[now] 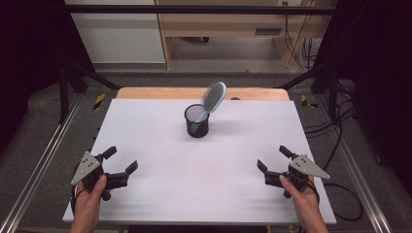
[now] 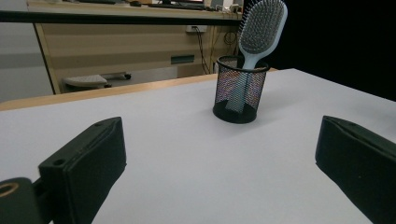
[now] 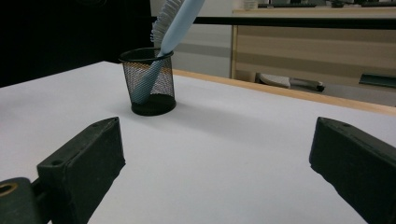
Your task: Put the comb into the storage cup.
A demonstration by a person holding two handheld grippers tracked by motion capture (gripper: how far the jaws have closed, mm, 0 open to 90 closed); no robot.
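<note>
High view: one white table [image 1: 204,194], one black mesh cup [image 1: 197,121], one light-blue hairbrush [image 1: 213,98], two hand-held grippers. At the near left edge the left gripper [image 1: 121,160] sits in a hand [image 1: 90,196] whose forearm rises from the bottom; its jaws are spread wide with nothing between them and point inward toward the table's middle. The mesh cup stands upright at the centre, toward the far edge, well apart from both grippers. The hairbrush stands in it handle down, its head leaning up and to the right over the rim. At the near right edge the right gripper [image 1: 273,159] is held in the other hand [image 1: 301,191], mirrored, jaws likewise wide apart and holding nothing. In the left gripper view, bare table lies between the two black jaws, with the cup [image 2: 240,88] and brush [image 2: 261,30] beyond. In the right gripper view the cup [image 3: 148,81] stands left of the gap, the brush [image 3: 175,21] tilting right
</note>
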